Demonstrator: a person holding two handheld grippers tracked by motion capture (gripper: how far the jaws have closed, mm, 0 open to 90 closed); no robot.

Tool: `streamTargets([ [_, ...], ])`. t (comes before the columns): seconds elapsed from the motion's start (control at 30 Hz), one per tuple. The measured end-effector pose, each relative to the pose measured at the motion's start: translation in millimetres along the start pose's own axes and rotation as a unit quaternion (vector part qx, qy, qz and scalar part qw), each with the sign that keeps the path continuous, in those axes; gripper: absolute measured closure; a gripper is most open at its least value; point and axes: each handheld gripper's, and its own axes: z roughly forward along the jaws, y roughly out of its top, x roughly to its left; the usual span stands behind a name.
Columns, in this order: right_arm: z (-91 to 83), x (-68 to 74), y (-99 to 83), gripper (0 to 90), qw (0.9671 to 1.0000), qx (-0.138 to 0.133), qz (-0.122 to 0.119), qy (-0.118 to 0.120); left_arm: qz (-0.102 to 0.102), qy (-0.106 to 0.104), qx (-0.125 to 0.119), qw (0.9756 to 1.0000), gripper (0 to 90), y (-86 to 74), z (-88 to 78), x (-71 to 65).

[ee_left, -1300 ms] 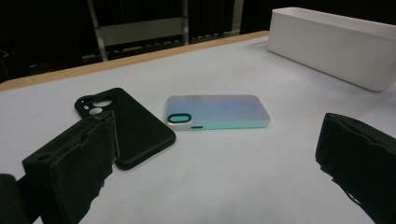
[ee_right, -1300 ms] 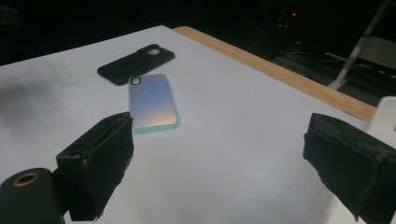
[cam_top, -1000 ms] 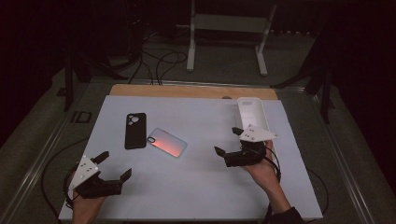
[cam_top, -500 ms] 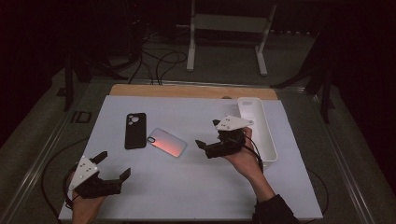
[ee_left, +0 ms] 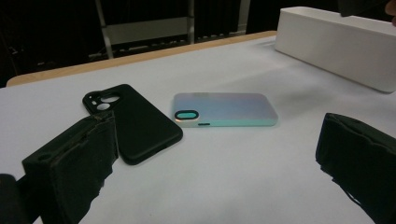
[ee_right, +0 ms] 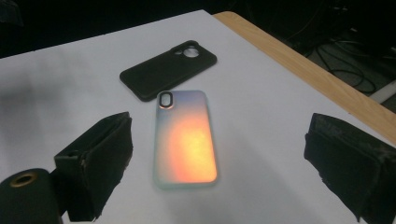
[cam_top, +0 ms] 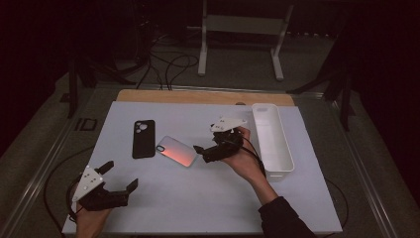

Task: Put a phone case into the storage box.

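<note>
While near right tool [cam_top: 202, 153] — white tray [cam_top: 278, 173]

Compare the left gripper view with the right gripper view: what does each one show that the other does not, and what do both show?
The left gripper view alone has the white bin, standing beyond the cases. The right gripper view alone has dark cables on the floor past the table's wooden edge. Both have the black phone case and the iridescent phone case lying flat on the white table, side by side, seen between open black jaws.
</note>
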Motion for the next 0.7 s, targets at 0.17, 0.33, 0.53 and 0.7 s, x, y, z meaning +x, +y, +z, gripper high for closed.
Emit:
streamTargets([
  [0.17,11.5,0.7,3.0,7.7,0.9999,0.009,-0.004,0.004,0.000,0.001,0.001,1.0000,0.0,-0.2,-0.3,0.7],
  [0.33,22.1,0.7,2.4,7.7,0.9998,0.019,0.001,0.010,-0.001,0.001,0.000,1.0000,0.0,-0.3,-0.4,0.8],
  [0.53,34.6,-1.4,0.2,7.7,0.9994,0.031,0.005,0.014,-0.001,0.001,0.001,1.0000,0.0,-0.5,-0.1,0.7],
  [0.7,46.2,-2.5,-2.8,7.7,0.9988,0.043,0.009,0.019,-0.002,0.001,0.000,1.0000,0.0,-0.5,-0.3,0.9],
])
